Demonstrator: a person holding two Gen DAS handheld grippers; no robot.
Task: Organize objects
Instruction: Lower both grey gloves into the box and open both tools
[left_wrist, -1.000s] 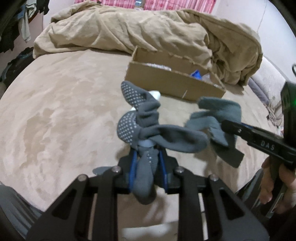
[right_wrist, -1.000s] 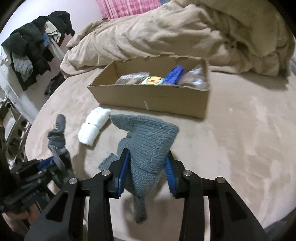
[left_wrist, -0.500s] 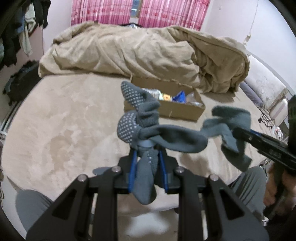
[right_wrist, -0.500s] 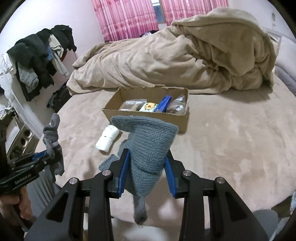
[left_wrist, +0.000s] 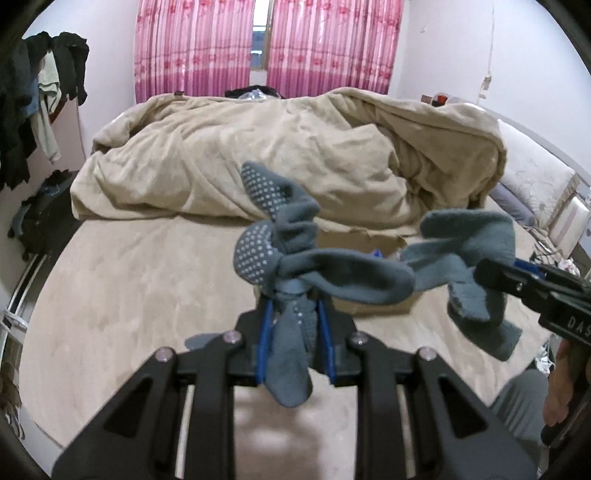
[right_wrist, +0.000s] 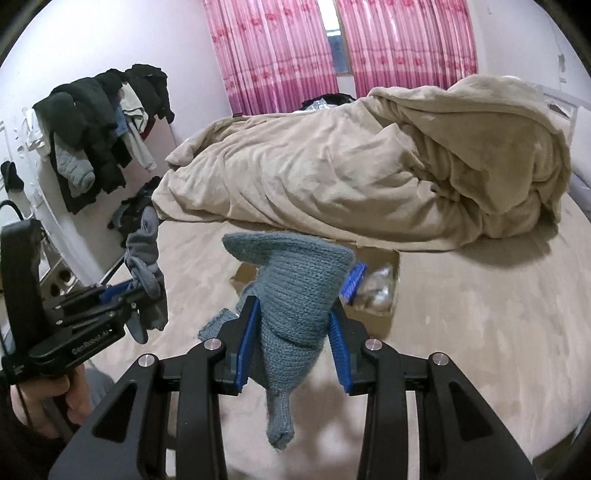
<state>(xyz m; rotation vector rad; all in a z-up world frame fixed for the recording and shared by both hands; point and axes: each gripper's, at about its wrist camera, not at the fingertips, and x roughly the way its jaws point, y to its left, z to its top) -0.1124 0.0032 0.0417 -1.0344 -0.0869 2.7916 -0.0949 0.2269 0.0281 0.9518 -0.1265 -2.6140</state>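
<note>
My left gripper (left_wrist: 293, 317) is shut on a grey sock with white grip dots (left_wrist: 280, 240), held up above the bed; it also shows in the right wrist view (right_wrist: 146, 266). My right gripper (right_wrist: 293, 332) is shut on a grey knitted sock (right_wrist: 295, 280), which also shows at the right of the left wrist view (left_wrist: 469, 251). The two socks hang close, side by side. A cardboard box (right_wrist: 384, 295) with packets lies on the bed behind and below the socks, mostly hidden.
A rumpled beige duvet (left_wrist: 295, 155) covers the far half of the bed (left_wrist: 129, 288). Clothes hang on a rack (right_wrist: 99, 129) at the left wall. Pink curtains (right_wrist: 343, 48) hang behind. A pillow (left_wrist: 535, 184) lies at the right.
Both grippers have risen with their socks, well above the bed. The box and bed have dropped lower and farther in view; the white rolled socks are now hidden.
</note>
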